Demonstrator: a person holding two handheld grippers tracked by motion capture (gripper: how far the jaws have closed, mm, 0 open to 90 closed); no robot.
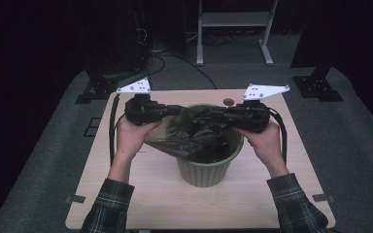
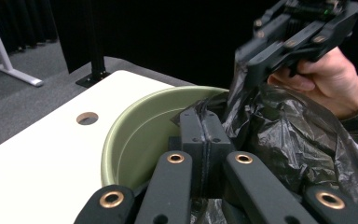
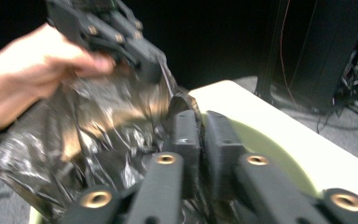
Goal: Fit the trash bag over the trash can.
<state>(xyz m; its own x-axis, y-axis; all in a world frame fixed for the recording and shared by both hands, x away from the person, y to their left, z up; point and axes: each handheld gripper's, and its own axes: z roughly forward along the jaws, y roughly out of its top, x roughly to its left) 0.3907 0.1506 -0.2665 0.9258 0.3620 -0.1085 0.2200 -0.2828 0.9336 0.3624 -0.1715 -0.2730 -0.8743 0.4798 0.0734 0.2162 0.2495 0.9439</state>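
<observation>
Clamped on crumpled black plastic bin liner (image 2: 279,135): left gripper (image 2: 205,126) and right gripper (image 3: 200,130), jaws seemingly pinching film, right view blurred. Liner slung between both, over round ribbed green plastic bin (image 1: 205,170), mouth directly below.

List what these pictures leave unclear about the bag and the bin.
- Bottom of the green bin: high view, hidden by the black plastic bag.
- Bag's lower edge: right gripper view, blurred and cut off by the frame.
- Bag's mouth: left gripper view, hidden behind the left gripper.
</observation>
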